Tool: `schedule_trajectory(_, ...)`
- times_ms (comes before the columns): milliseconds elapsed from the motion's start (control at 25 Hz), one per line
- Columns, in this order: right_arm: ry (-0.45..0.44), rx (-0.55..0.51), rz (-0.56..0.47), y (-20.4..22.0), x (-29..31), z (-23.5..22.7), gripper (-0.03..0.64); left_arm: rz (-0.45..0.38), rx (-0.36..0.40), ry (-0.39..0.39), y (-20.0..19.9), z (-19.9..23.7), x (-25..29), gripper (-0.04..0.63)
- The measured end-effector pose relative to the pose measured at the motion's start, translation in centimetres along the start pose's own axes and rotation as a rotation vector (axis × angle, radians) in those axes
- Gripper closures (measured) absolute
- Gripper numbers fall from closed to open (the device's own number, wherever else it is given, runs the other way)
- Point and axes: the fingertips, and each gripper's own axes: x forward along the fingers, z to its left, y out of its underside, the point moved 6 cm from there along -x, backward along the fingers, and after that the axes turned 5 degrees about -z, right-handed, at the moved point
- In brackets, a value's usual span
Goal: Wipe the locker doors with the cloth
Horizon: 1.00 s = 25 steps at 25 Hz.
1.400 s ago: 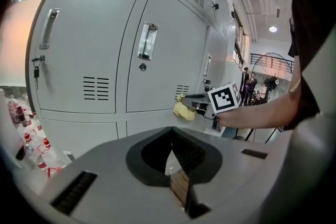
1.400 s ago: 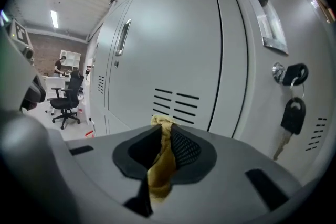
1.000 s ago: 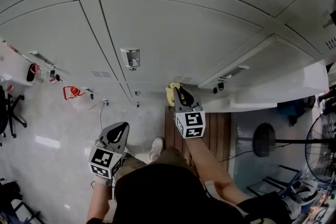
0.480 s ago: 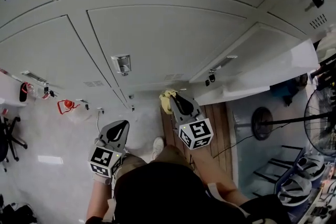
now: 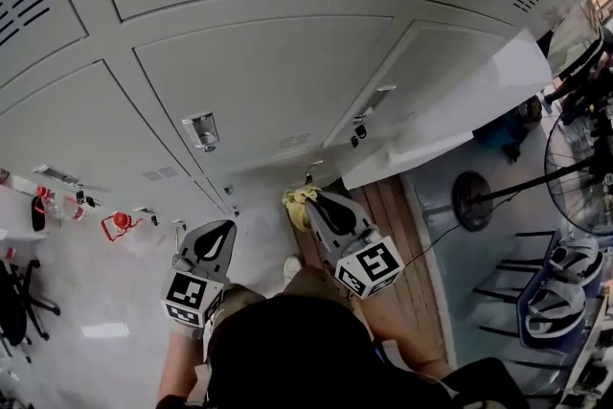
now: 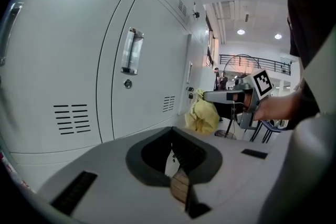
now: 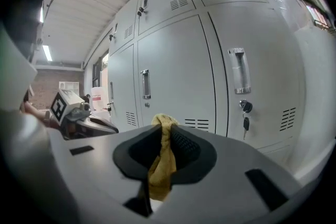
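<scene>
1. The right gripper (image 7: 164,140) is clamped on the yellow cloth (image 7: 159,165). The cloth fills the slot between the jaws from the back to the tips.
2. The cloth's long axis runs along the jaws. Its bunched end pokes out past the tips and points at the grey locker doors (image 7: 178,71).
3. In the left gripper view, that free end of the cloth (image 6: 202,115) hangs in a loose bunch below the tips of the right gripper (image 6: 223,96). It is low down, close to the doors (image 6: 152,60); I cannot tell whether it touches them.
4. The left gripper (image 6: 178,168) has its jaws together with nothing between them. It is held well apart from the cloth, to the left in the head view (image 5: 220,230).
5. Ahead of the right gripper, one door has a vertical handle (image 7: 239,71) with a key (image 7: 244,122) hanging in the lock below it.
</scene>
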Motion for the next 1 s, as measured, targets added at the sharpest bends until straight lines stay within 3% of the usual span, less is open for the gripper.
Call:
schedule_trajectory(320, 0.060, 0.021, -0.021, -0.3, -2.4, 1.7, 0.555, -0.022, 0.023, 0.059, -0.8, 0.2, -0.6, 0.586)
schedule_trajectory(1000, 0.087, 0.033, -0.025, -0.5, -2.5, 2.8, 0.558, -0.045, 0.020, 0.068, -1.3, 0.9, -0.7, 0.586)
